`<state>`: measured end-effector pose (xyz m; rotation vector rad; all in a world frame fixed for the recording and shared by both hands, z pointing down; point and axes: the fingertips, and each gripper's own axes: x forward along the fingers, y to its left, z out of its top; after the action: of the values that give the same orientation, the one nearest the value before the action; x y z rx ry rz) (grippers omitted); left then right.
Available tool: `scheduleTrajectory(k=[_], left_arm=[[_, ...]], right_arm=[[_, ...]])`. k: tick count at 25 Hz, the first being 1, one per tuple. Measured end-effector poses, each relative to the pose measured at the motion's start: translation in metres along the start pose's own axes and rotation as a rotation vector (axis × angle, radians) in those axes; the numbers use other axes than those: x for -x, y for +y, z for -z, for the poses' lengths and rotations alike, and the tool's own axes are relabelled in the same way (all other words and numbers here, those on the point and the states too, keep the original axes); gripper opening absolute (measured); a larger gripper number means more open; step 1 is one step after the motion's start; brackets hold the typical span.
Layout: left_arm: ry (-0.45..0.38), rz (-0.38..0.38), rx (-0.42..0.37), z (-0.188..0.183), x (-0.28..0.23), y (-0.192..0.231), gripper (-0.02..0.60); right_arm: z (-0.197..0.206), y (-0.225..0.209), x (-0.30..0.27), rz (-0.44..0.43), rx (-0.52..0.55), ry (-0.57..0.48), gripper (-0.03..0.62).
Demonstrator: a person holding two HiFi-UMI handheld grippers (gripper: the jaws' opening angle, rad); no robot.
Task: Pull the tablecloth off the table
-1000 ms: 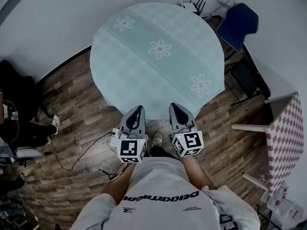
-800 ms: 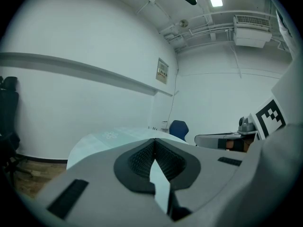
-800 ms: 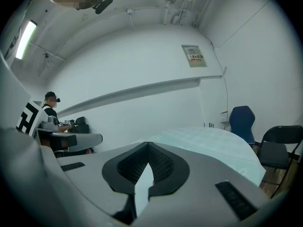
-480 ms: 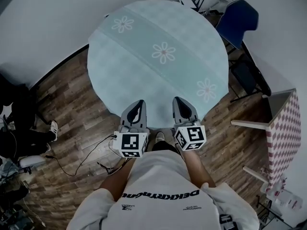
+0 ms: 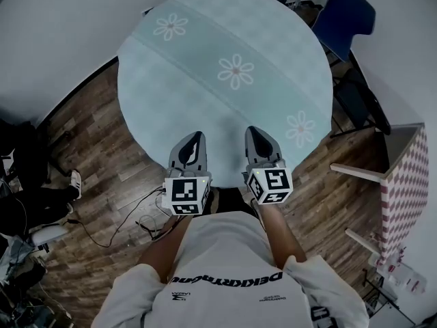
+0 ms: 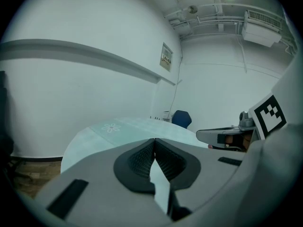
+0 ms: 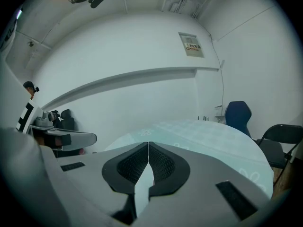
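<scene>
The left tongs [image 5: 196, 137] and right tongs [image 5: 253, 131] are clenched, empty. The tablecloth [image 5: 225, 67] lies just beneath their tips, apparently untouched.

Shirt print [image 5: 227, 277] upside-down, illeg.; wall notice [image 7: 191, 45] too sm. to read

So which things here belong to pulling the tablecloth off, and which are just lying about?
Belongs to the job: tablecloth, spread flat; left gripper and right gripper, both shut and empty, by its near edge.
Lying about: blue chair, black folding chair, floor cables, red-checked table.
</scene>
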<state>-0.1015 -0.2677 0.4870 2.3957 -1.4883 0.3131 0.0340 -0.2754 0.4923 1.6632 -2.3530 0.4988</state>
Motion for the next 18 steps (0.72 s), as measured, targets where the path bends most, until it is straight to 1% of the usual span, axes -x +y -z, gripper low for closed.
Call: scheduleTrajectory(k=[6,10,12,15,18], left_arm=[[0.023,-0.037,0.024,0.005,-0.045,0.014,0.015],[0.06,-0.04,0.032,0.019,-0.072,0.015,0.015],[0.087,-0.042,0.04,0.031,-0.083,0.019,0.021],[0.128,-0.044,0.059,0.047,-0.102,0.029,0.075],[0.161,-0.055,0.072,0.059,-0.121,0.039,0.107]], right_arm=[[0.006,-0.024,-0.041,-0.018,0.002,0.047,0.034],[0.018,-0.041,-0.062,-0.03,-0.009,0.08,0.045],[0.028,-0.047,-0.074,-0.036,-0.009,0.109,0.076],[0.041,-0.058,-0.093,-0.034,-0.009,0.143,0.124],[0.05,-0.071,-0.111,-0.029,-0.014,0.172,0.164]])
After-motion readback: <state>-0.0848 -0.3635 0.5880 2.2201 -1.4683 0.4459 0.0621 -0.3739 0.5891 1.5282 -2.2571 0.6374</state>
